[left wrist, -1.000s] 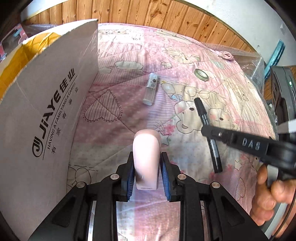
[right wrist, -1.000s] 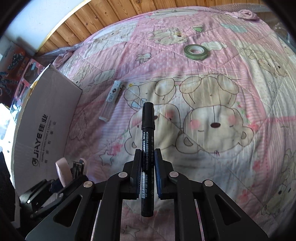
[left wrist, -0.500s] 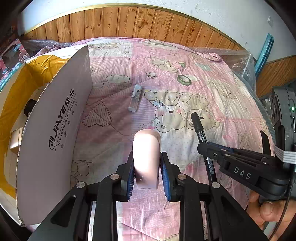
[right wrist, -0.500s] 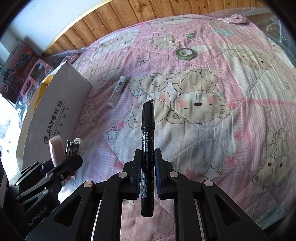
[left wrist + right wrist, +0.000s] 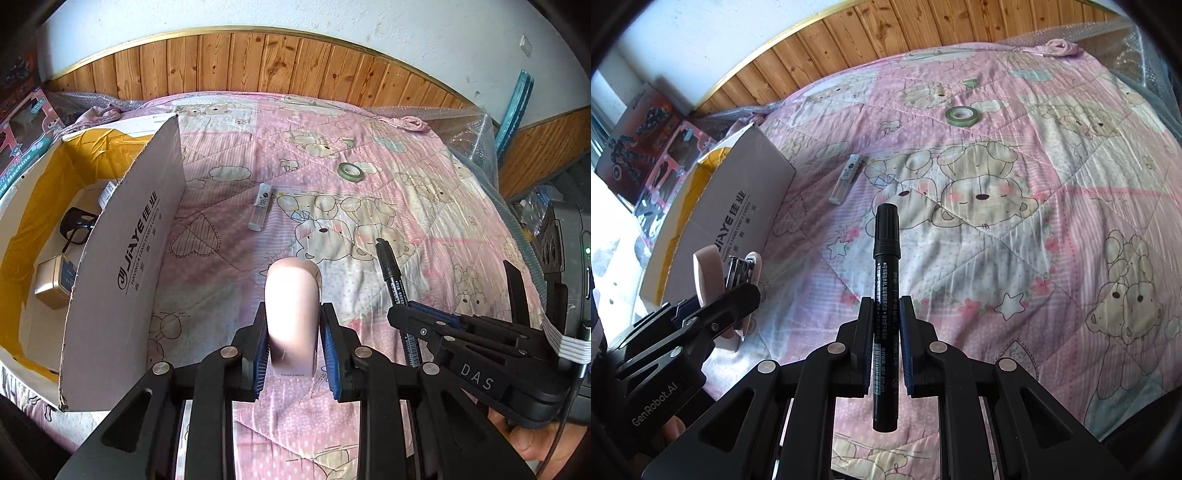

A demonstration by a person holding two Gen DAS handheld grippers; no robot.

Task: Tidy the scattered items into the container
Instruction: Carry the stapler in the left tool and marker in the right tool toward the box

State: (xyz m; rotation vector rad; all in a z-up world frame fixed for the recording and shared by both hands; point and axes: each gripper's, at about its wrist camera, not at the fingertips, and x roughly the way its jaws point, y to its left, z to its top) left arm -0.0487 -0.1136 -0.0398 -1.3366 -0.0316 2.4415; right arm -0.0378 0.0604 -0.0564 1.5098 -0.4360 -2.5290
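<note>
1. The left claw is clenched on a pink stapler, blue pads pressed to both of its sides. The stapler stands up between the fingers, rounded end pointing away from the camera, raised above the bed.
2. The right wrist view shows the same stapler from the side, its metal mouth gaping.
3. The right claw is grasping a black marker about mid-barrel. The marker lies along the fingers, capped end forward, rear end sticking back past the pads.
4. From the left wrist view the marker and right claw sit just right of the stapler, at similar height, the marker tilted up and leftward.
5. A hand grips the right tool's handle at the lower right edge; only fingers show.
6. The box stands left of the stapler, open, its tall flap upright with printed lettering facing the claws. The interior is lined yellow.
7. Inside the box lie black glasses and a gold tin, the tin nearer the camera.
8. Beyond the stapler a clear tube lies flat on the bed, well apart from the box flap.
9. A green tape roll lies farther off, right of the tube, flat on the quilt.
10. Both claws hover clear of the bed, neither over the box opening.
</note>
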